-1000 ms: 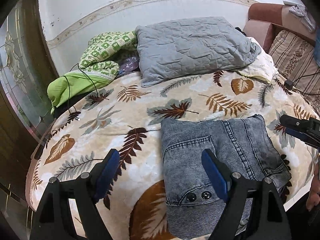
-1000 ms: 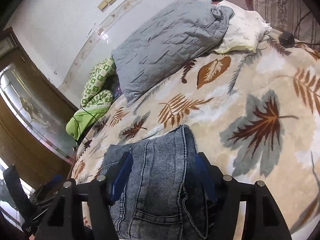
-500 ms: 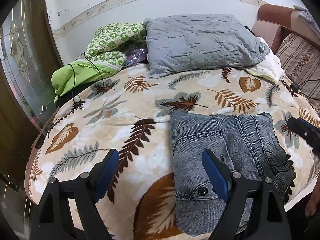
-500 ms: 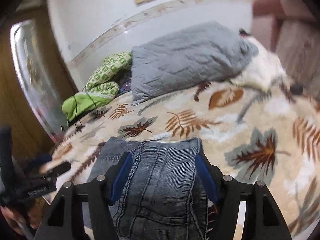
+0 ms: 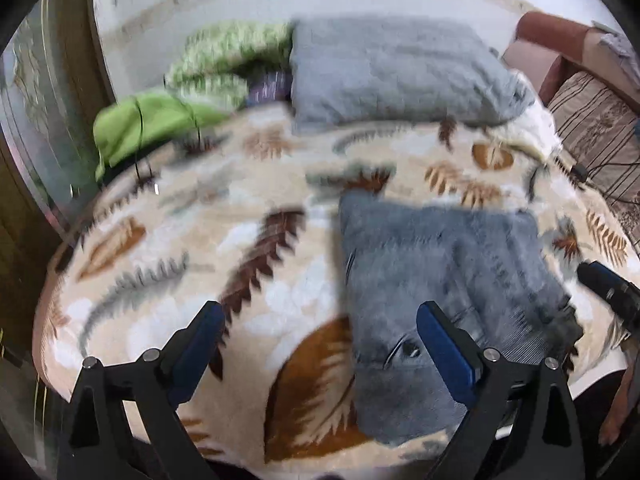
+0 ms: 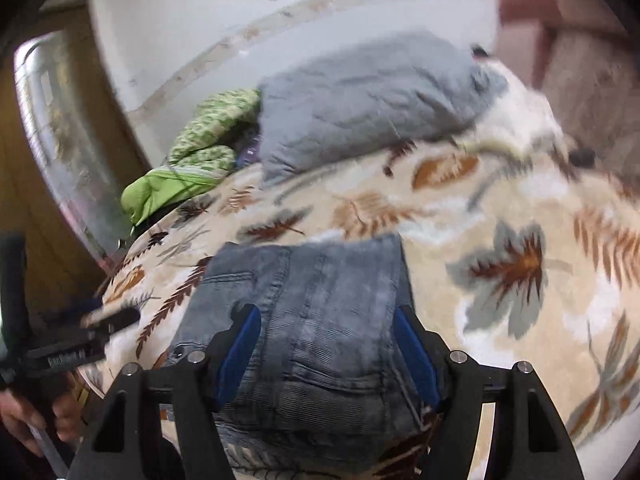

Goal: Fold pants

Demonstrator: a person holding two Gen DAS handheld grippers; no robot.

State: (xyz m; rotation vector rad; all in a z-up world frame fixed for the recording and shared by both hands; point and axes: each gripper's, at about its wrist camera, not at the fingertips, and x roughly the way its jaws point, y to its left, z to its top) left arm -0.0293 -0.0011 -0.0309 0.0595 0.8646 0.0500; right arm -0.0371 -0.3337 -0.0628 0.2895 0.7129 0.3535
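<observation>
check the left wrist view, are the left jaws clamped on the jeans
No, the left gripper stands wide open above the leaf blanket, with the folded jeans lying free.

Motion blur smears the pants (image 5: 440, 280); their near edge is hidden behind the right gripper (image 6: 326, 344).

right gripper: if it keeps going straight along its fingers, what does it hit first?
Most likely the folded jeans. The right gripper is open, and the denim fills the gap between its fingers just ahead. Past the jeans come the leaf-print blanket and the grey pillow. Blur leaves the height above the denim unclear.
</observation>
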